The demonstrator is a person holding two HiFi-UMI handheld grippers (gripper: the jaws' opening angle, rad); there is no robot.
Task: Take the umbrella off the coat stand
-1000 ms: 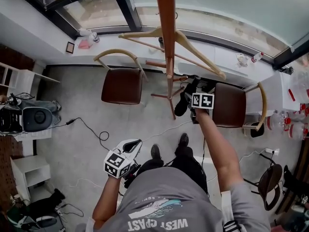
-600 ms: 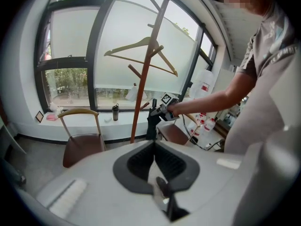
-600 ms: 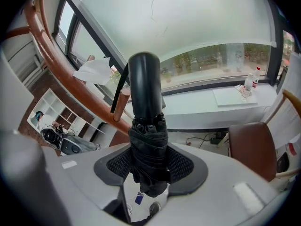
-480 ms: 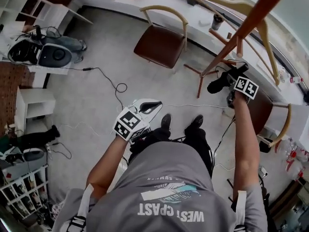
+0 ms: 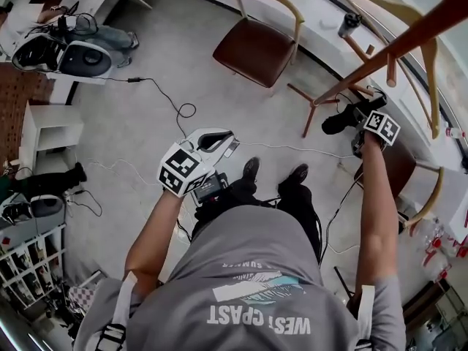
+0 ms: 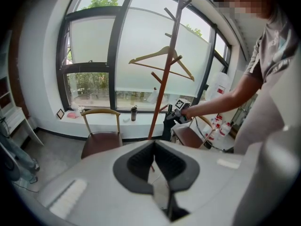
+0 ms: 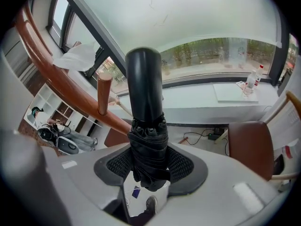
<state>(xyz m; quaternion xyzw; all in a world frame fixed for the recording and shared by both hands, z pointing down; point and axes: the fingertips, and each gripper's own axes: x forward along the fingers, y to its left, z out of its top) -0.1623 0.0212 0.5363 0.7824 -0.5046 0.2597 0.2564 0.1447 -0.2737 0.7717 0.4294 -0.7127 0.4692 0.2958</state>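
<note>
One folded umbrella in the right claw

Right gripper is clamped on the black umbrella, about 2 o'clock in the head view, just beside the coat stand (wooden pole); left gripper has its jaws together, empty.

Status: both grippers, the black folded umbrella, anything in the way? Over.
Right gripper shut on black folded umbrella. Left gripper shut, empty. Brown wooden coat stand: peg beside umbrella, not touching.

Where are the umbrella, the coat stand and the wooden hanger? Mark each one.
umbrella (image 7: pixel 144 84), right gripper view, smooth black end.
coat stand (image 6: pixel 158 102), left gripper view, its pole.
wooden hanger (image 6: pixel 148 55), left gripper view, its left arm.
</note>
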